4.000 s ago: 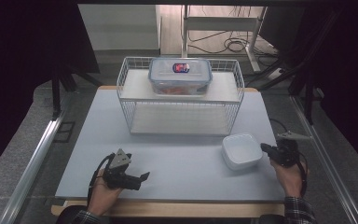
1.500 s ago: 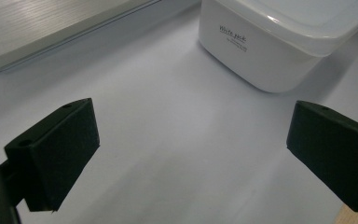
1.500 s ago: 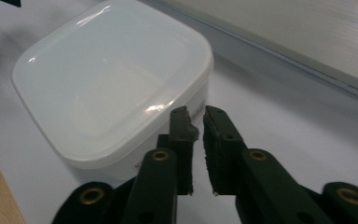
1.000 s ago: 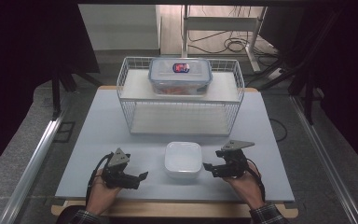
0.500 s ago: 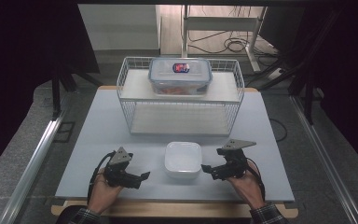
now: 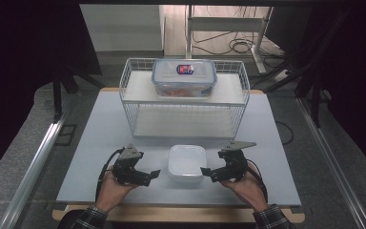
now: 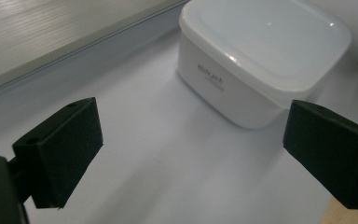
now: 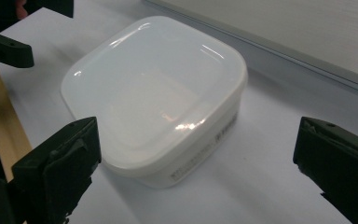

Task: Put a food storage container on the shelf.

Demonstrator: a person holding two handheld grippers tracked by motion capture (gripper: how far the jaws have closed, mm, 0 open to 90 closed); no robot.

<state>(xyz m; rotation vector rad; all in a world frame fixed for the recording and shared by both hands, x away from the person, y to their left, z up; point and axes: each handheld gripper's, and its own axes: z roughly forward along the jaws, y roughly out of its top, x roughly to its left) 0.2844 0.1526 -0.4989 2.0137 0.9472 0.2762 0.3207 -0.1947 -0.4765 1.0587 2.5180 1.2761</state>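
- Table [image 6: 100, 143]: a pale grey work surface; a white wire rack [image 6: 183, 98] stands at its far middle, and a clear lidded food box [image 6: 184, 78] rests on the rack's upper shelf.
- White lidded container [image 6: 187, 163]: sits flat on the table at the near middle, in front of the rack and between the two grippers, lid on and touched by neither. Its placement here appears finished; what is left, by the look of it, is for a gripper to take hold of it or its lid.
- Right gripper [image 6: 206, 171]: just beside the container's right side. Its jaws have just been opening and now stand wide, with nothing pressed between the pads [image 8: 60, 172]; the container lies ahead of them, released.
- Left gripper [image 6: 153, 174]: just beside the container's left side, jaws spread wide and empty [image 7: 63, 149]; the container lies just ahead, not yet between them.
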